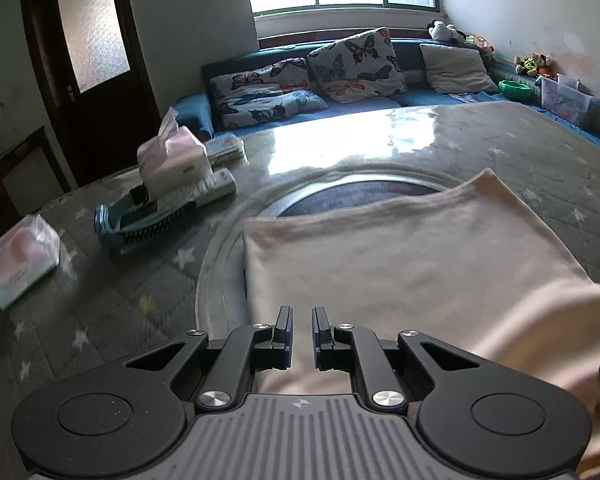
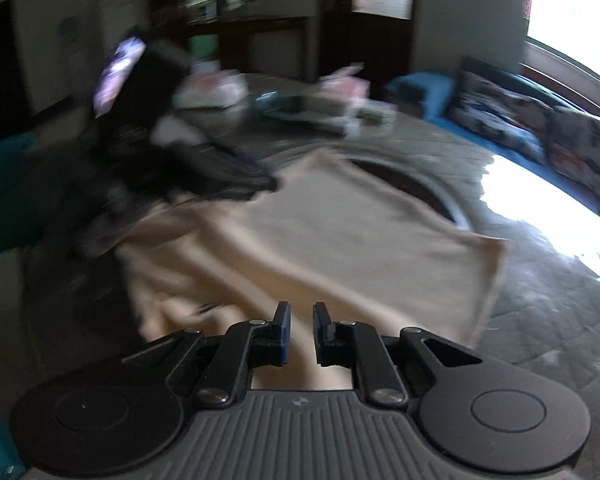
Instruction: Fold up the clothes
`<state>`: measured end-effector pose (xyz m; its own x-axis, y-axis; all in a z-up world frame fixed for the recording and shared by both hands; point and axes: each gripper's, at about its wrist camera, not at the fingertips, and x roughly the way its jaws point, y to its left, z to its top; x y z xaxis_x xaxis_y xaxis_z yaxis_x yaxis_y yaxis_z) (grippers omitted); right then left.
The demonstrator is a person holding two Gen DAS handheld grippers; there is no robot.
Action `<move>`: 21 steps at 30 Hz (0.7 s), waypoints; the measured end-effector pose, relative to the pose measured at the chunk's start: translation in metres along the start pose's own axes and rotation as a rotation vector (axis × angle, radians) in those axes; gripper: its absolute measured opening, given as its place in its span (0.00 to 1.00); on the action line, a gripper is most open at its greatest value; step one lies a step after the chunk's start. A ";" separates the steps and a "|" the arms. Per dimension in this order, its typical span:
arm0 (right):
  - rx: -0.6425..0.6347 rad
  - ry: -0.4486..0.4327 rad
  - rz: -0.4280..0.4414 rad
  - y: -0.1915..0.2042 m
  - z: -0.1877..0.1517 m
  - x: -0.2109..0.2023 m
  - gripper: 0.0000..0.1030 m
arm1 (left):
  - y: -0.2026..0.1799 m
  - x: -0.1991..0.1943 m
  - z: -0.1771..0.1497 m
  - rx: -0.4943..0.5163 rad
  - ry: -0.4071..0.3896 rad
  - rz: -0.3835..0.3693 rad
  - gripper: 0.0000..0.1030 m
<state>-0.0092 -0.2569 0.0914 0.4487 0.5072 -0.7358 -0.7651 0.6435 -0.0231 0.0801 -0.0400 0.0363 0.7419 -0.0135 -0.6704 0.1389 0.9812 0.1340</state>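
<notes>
Tongs of both hands, left (image 1: 301,320), right (image 2: 301,318), parted above beige cloth (image 1: 400,248)

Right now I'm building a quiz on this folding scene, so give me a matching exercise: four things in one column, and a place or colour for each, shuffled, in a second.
Things:
1. beige garment
2. tissue box
3. butterfly cushion
4. green bowl

Places or colours:
A. leaning on the blue sofa under the window
B. far right, near the soft toys
C. spread flat, ahead of the left gripper
D. left on the table, white with pink

Pairs: 1-C, 2-D, 3-A, 4-B
</notes>
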 end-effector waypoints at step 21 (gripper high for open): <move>-0.161 -0.010 -0.013 0.051 -0.010 0.017 0.02 | 0.009 -0.004 -0.025 -0.035 0.032 -0.014 0.23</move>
<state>-0.0453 -0.2207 0.0712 0.4628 0.5059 -0.7279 -0.8233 0.5497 -0.1414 0.0618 -0.0261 0.0223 0.7186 -0.0211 -0.6951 0.1252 0.9871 0.0994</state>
